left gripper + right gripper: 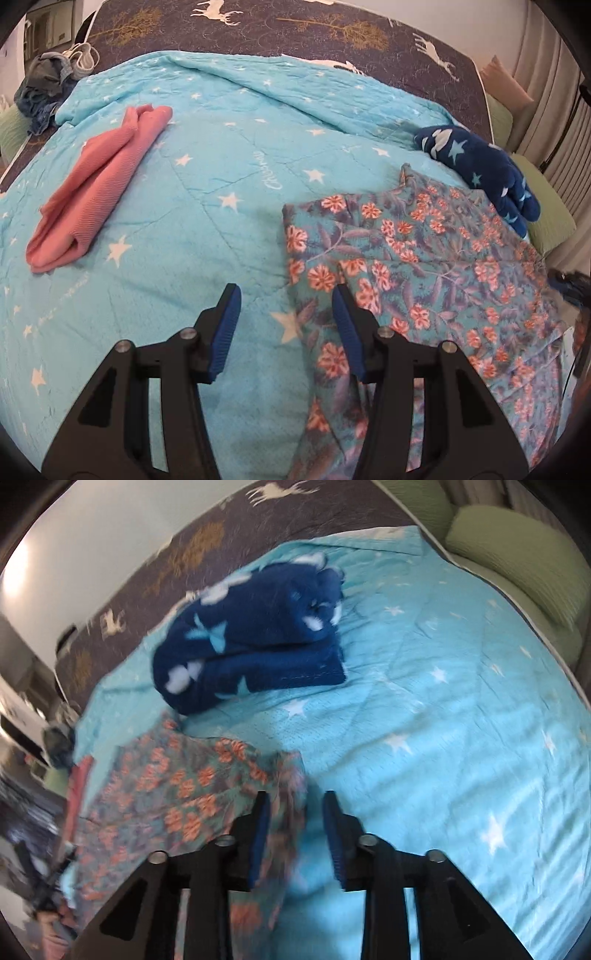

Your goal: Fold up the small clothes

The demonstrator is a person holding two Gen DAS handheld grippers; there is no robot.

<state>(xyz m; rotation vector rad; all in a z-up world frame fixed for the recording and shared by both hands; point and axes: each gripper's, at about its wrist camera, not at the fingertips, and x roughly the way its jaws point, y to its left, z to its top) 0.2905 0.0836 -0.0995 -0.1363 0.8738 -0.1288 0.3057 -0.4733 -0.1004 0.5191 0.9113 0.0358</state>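
A teal floral garment (424, 266) lies spread flat on the light blue star blanket (221, 155). My left gripper (286, 295) is open and empty, hovering over the garment's left edge. In the right wrist view the same floral garment (177, 786) lies at lower left, blurred. My right gripper (295, 803) is open over its right edge, holding nothing. A folded pink garment (96, 188) lies at the left of the blanket. A folded navy star-print garment (476, 162) lies at the right, and shows in the right wrist view (251, 646) too.
A dark deer-print bedspread (295, 29) lies beyond the blanket. A heap of grey and denim clothes (44, 88) sits at the far left corner. Green pillows (517, 554) lie along the right side of the bed.
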